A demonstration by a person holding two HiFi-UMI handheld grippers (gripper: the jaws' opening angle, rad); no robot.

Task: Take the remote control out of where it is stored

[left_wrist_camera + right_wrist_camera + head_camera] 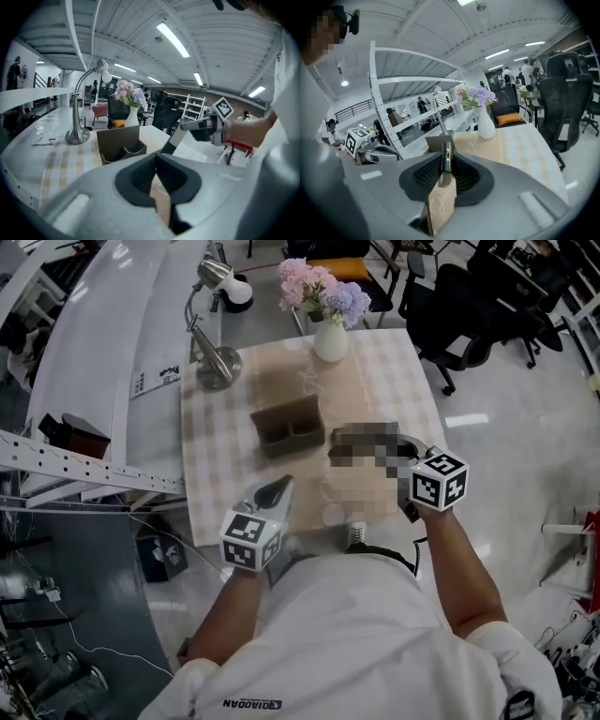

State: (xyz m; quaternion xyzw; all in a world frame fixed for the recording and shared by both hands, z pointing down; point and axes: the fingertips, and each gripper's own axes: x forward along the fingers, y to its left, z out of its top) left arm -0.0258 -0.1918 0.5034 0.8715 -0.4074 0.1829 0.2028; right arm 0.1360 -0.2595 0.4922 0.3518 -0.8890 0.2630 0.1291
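A brown two-compartment storage box (289,427) stands in the middle of the checked table. My right gripper (446,164) is shut on the remote control (446,154), a thin dark bar seen edge-on between its pads. In the left gripper view the remote control (174,139) slants down from the right gripper (197,125), outside the box (119,145) and to its right. A mosaic patch hides most of this in the head view. My left gripper (278,489) hovers over the table's near edge, in front of the box. Its tips meet with nothing between them.
A silver desk lamp (214,362) stands at the table's far left corner, and a white vase of flowers (328,334) at the far edge. Black office chairs (459,315) lie beyond on the right. A white shelf unit (94,381) runs along the left.
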